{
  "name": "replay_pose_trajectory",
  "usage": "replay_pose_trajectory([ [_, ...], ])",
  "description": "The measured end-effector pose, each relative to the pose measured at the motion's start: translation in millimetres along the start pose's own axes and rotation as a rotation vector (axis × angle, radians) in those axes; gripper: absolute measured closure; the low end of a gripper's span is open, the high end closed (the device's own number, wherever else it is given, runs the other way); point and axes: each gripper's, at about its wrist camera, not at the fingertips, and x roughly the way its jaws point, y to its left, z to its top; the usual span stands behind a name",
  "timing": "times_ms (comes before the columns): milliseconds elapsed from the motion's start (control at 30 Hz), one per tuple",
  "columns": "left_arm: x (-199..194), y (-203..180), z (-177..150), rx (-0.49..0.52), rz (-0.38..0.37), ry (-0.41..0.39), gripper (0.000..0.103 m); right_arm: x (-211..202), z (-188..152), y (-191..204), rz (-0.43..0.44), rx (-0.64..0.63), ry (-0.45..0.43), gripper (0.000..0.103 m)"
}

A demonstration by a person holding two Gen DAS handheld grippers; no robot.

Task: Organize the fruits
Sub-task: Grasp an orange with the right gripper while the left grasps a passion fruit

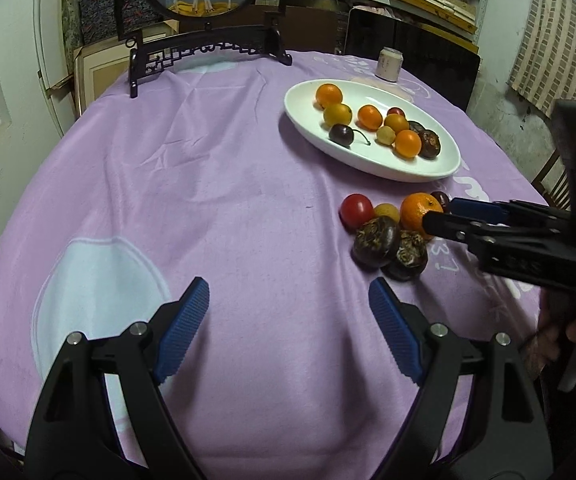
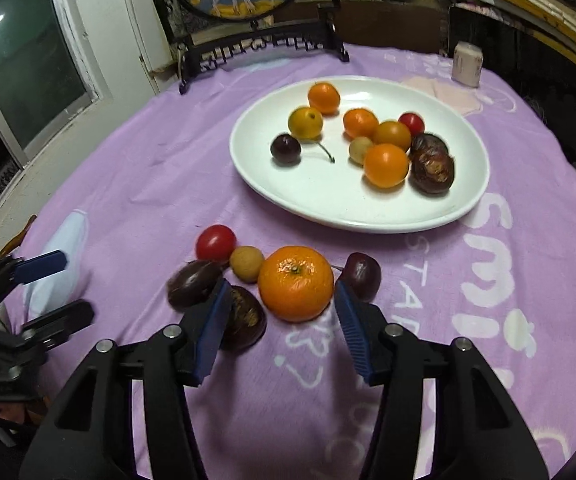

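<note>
Purple cloth (image 2: 147,168), white plate (image 2: 468,200) beyond. Right gripper (image 2: 279,312) open astride loose tangerine (image 2: 296,288), pads not yet pressing; left gripper (image 1: 288,320) wide, empty. Best centred, squeezed gently, clear of neighbouring chestnut (image 2: 247,316).

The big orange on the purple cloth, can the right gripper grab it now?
Probably yes. The right gripper has its jaws open on either side of the big orange, with nothing between them. A dark brown fruit crowds the left finger and a dark cherry the right one.
</note>
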Motion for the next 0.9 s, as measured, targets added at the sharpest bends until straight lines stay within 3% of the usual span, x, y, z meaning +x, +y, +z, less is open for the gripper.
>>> replay_pose_trajectory([
  [133, -4, 3, -1, -0.009, -0.013, -0.007, 0.019, 17, 4, -4, -0.049, 0.007, 0.011, 0.05],
  [167, -4, 2, -1, -0.006, -0.019, -0.007, 0.019, 19, 5, -6, -0.049, 0.015, 0.015, 0.057],
  [200, -4, 0, -1, -0.002, -0.021, -0.005, 0.019, 20, 4, -7, -0.051, 0.014, 0.019, 0.058],
  [333, 4, -13, 1, 0.027, -0.032, 0.014, 0.019, 0, -5, -9, -0.026, 0.03, 0.003, 0.058],
  [500, 23, -26, 12, 0.011, -0.097, 0.058, 0.019, -33, -32, -18, -0.047, 0.031, -0.017, 0.058],
  [600, 37, -39, 19, 0.024, -0.105, 0.079, 0.03, -41, -53, -32, -0.041, 0.075, -0.003, 0.058],
  [667, 48, -47, 23, 0.05, -0.1, 0.099, 0.052, -45, -60, -39, -0.036, 0.097, -0.001, 0.058],
  [800, 57, -53, 29, 0.07, -0.105, 0.122, 0.058, -50, -65, -51, -0.031, 0.129, -0.013, 0.058],
  [900, 62, -56, 31, 0.082, -0.089, 0.126, 0.051, -53, -63, -53, -0.014, 0.135, -0.025, 0.058],
])
